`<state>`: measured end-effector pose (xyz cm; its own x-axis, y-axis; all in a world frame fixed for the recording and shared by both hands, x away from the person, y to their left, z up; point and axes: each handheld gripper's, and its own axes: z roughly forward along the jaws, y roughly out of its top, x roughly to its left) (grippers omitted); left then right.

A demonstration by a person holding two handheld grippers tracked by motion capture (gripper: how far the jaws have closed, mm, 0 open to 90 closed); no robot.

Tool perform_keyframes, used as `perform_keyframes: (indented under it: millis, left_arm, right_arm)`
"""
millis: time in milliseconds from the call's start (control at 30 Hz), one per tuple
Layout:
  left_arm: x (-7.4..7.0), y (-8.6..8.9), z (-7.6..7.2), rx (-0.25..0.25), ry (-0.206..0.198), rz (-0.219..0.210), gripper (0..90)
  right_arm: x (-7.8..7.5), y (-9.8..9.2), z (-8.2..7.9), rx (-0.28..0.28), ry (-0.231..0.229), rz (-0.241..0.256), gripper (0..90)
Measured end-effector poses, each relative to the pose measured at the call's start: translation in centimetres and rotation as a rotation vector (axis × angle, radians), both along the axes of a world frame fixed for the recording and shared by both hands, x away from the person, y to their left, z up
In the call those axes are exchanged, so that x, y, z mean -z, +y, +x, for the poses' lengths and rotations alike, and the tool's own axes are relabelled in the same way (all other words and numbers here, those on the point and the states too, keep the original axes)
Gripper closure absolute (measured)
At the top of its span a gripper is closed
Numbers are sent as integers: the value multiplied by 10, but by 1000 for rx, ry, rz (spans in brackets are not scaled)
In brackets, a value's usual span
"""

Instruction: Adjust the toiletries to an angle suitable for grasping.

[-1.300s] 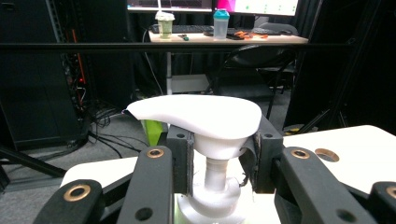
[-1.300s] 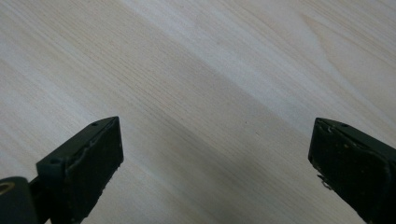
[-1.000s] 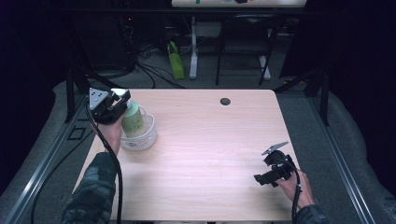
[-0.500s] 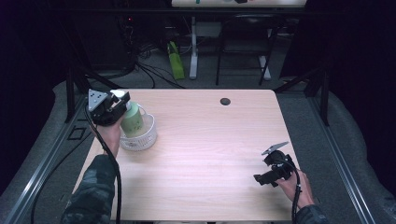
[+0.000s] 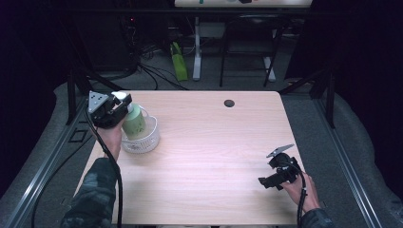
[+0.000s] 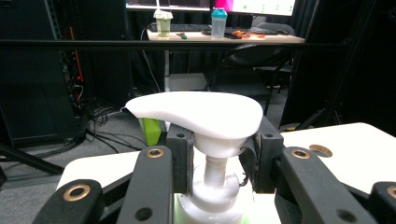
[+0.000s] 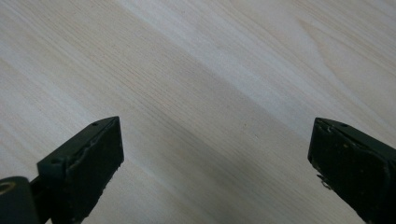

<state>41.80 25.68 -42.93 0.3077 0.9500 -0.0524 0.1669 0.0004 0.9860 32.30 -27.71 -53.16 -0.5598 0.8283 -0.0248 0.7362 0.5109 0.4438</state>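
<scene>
We have the left gripper point(image 5: 114, 110) closed on the neck of a green pump bottle point(image 5: 134, 122). In the left gripper view its fingers point(image 6: 180, 158) clamp the white stem from both sides, just under the pump head point(image 6: 196, 114). The bottle hangs below the fingers, its long axis leaning slightly, and its base sits in or just over a clear plastic bowl point(image 5: 145, 140); we cannot tell whether it touches the bottom.

Our right gripper point(image 5: 278, 173) rests well apart, near the opposite front corner of the tabletop point(image 5: 214, 142). Its fingers point(image 7: 84, 163) stand wide open and hold nothing, with bare wood between them.

We judge the next move belongs to the left hand, the nearer one. The tabletop edge lies close behind those fingers, while open room stretches toward the middle and the right gripper.
</scene>
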Motion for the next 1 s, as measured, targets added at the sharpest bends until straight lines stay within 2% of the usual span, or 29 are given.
perform_keyframes:
  millis: [167, 533, 667, 933, 1000]
  left_arm:
    - [-2, 0, 0, 2, 6, 17, 669]
    - [-3, 1, -1, 5, 16, 19, 662]
    - [-5, 2, -3, 6, 22, 10, 579]
    - [-10, 2, -7, 11, 53, 26, 295]
    - [-11, 2, -9, 13, 56, 23, 265]
  right_arm:
    - [-1, 0, 0, 0, -3, 8, 31]
    - [-1, 0, 0, -1, -9, 1, 31]
    - [-1, 0, 0, -3, -9, -2, 31]
    - [-2, 1, 0, -6, -11, -7, 31]
    - [-2, 1, 0, -6, -11, -7, 32]
